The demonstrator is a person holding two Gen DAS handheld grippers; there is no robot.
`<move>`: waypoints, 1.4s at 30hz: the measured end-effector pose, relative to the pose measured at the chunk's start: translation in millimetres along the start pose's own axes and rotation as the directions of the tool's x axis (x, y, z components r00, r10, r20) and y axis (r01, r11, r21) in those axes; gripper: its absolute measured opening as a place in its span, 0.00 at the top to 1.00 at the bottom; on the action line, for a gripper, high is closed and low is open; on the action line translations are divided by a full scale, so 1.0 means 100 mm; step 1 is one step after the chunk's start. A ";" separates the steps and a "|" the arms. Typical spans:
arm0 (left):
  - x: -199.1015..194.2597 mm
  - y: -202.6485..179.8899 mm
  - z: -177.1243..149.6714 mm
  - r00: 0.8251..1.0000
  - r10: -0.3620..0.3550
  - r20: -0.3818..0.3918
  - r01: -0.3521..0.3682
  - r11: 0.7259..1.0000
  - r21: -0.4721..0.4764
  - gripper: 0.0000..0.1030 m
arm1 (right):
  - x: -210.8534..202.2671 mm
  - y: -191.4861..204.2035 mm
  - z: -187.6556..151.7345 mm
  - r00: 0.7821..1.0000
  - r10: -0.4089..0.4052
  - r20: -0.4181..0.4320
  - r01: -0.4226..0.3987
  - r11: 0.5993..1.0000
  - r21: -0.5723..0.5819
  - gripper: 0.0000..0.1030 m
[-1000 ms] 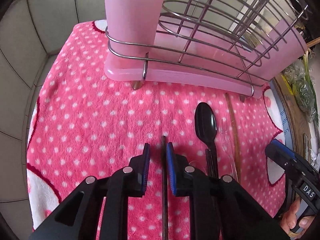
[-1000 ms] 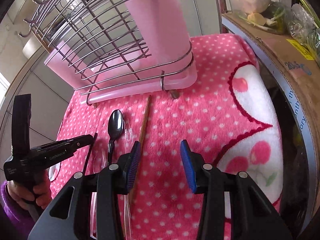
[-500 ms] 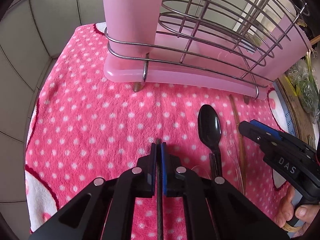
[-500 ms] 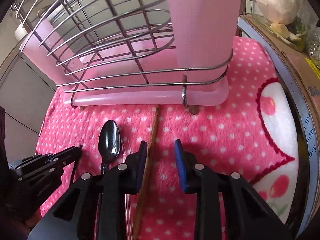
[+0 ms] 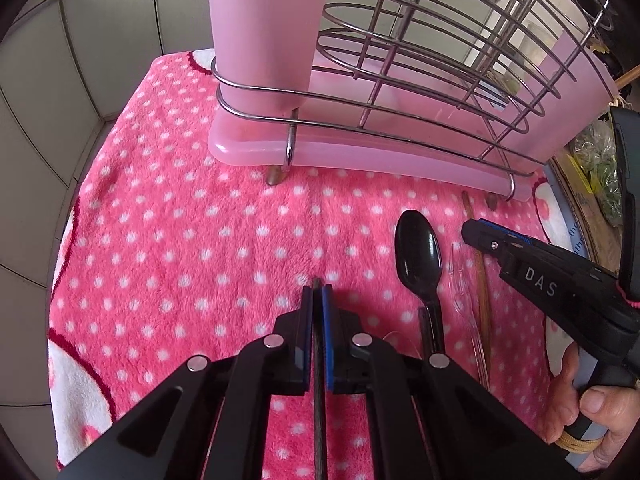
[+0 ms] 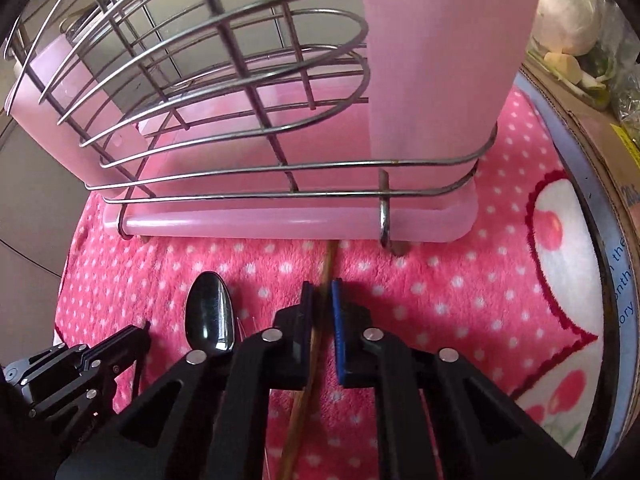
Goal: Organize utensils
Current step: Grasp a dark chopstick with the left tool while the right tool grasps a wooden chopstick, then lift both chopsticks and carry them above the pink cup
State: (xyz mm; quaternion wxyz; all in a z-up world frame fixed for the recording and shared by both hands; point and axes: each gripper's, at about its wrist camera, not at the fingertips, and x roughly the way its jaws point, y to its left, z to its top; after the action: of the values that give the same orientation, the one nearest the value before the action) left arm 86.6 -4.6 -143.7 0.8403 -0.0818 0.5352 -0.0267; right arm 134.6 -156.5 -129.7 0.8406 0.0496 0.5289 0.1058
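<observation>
Nearest in the left wrist view, the left gripper has its jaws pressed onto a dark chopstick, whose tip just clears the pads; the pinch sits near one end, presumably so the rest can be lifted and dropped upright. In the right wrist view, the right gripper is closing its jaws around a brown wooden chopstick, which lies between them, touching the left pad with a sliver of gap at the right pad. Both sticks lie on the pink polka-dot towel over the worktop. Between the grippers rest a black plastic spoon and a clear plastic fork, side by side and untouched. Farther back stands the wire utensil rack on its pink drip tray, with a pink cup at one end, the likely destination.
</observation>
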 end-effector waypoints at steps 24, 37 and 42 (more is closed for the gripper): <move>-0.80 0.19 0.03 0.984 -0.078 0.162 0.082 0.997 -0.015 0.96 | -0.88 -0.31 -0.32 0.986 0.026 0.163 -0.028 1.000 0.011 0.94; -0.76 0.30 0.11 0.988 -0.115 0.105 0.122 0.991 -0.062 0.96 | -1.14 -0.40 -0.36 0.973 0.105 0.204 -0.117 0.992 0.050 0.94; -0.98 0.31 0.17 0.970 -0.152 0.187 0.166 0.984 -0.061 0.97 | -1.38 -0.44 -0.33 0.952 0.150 0.266 -0.166 0.985 0.040 0.94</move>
State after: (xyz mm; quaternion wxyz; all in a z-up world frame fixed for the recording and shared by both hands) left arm 58.8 40.6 -53.9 0.8770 -0.1588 0.4486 -0.0660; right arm 53.1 -232.4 -31.2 0.8900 0.1315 0.4105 0.1487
